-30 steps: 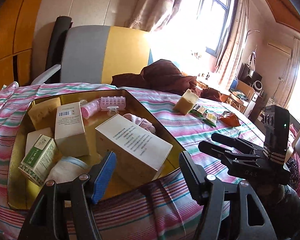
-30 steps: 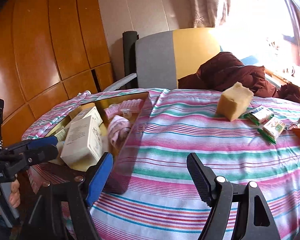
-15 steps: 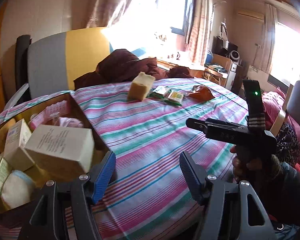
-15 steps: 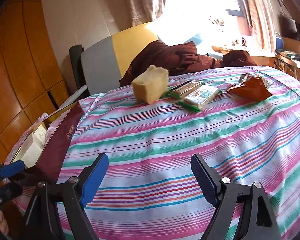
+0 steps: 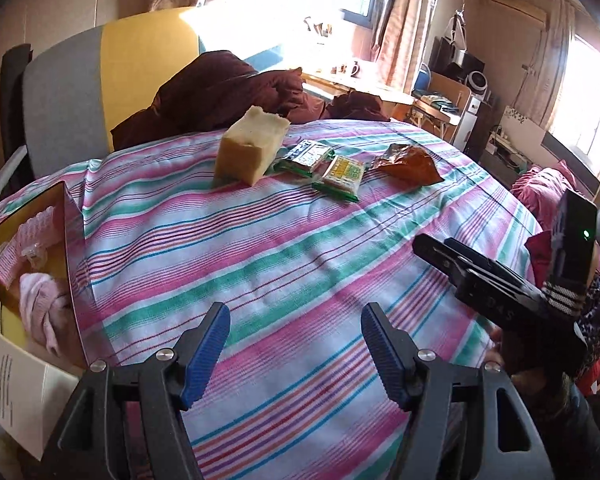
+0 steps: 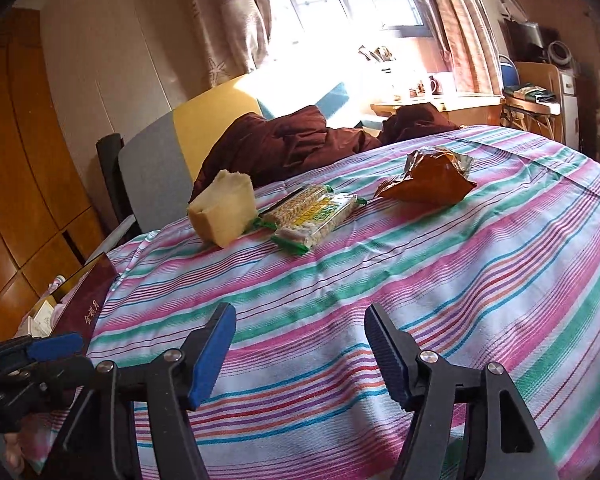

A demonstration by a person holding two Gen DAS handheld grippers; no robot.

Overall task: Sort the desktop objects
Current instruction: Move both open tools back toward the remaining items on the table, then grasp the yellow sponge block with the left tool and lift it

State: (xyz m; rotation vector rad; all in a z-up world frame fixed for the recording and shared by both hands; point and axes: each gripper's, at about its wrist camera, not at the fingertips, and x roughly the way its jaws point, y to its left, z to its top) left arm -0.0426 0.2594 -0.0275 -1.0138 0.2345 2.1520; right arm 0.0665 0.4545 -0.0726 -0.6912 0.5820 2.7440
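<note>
Both grippers level over the near edge of the striped tabletop, jaws spread wide, nothing held.

The left gripper (image 5: 294, 346) and the right gripper (image 6: 300, 350) point across the pink, green and white striped tablecloth (image 5: 260, 248) toward the far edge, each jaw gap empty. In the left wrist view the right gripper sits low at the right edge, gripped by a hand that is mostly hidden. Near the far edge lie a tan sponge-like block (image 5: 252, 148), two green-edged snack packets (image 6: 312, 216) just beside it, touching each other, and an orange foil bag (image 6: 428, 180) further right. At the left edge stands a gold-lined open box (image 5: 66, 232) holding a pink fabric bundle (image 5: 40, 304).
</note>
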